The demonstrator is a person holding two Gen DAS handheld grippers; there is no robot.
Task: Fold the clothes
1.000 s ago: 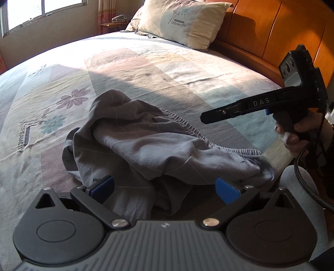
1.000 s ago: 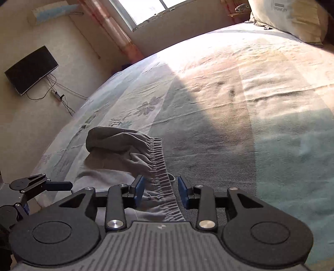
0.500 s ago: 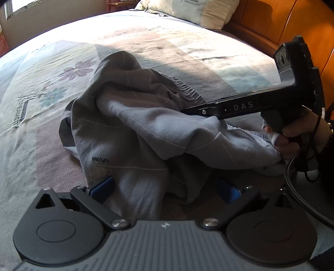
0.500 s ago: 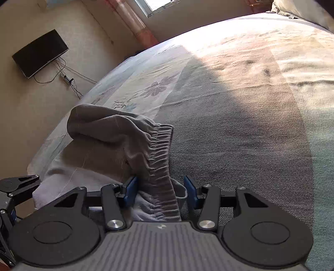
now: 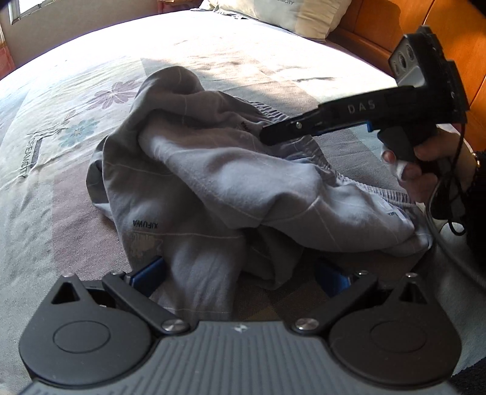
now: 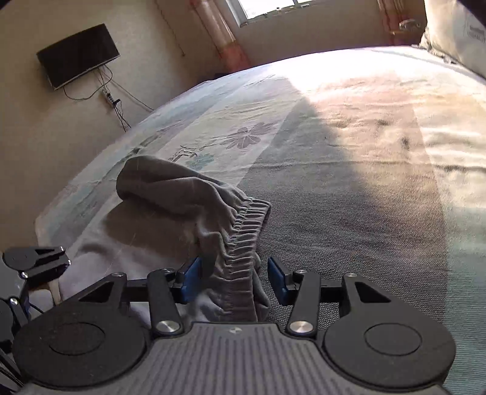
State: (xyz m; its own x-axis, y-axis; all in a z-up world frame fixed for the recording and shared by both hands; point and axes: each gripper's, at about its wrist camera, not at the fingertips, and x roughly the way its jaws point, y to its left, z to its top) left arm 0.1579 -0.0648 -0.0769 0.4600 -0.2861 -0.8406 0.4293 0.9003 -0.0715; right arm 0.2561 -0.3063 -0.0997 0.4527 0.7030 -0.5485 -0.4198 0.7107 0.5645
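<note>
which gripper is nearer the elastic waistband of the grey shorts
Right. The right gripper straddles the elastic waistband, fingers open either side. The left gripper sits at the opposite, crumpled end of the shorts.

The right gripper point(image 6: 234, 281) now stands with its jaws wider than a second ago, having just been opening, the elastic waistband of the crumpled grey fabric shorts point(image 6: 243, 243) between its blue pads, lower centre.

We see a bed point(image 5: 243, 51) with a flower-print sheet. On it lie crumpled grey shorts point(image 5: 212, 182) and, near the headboard, a cream pillow point(image 5: 291, 15).
</note>
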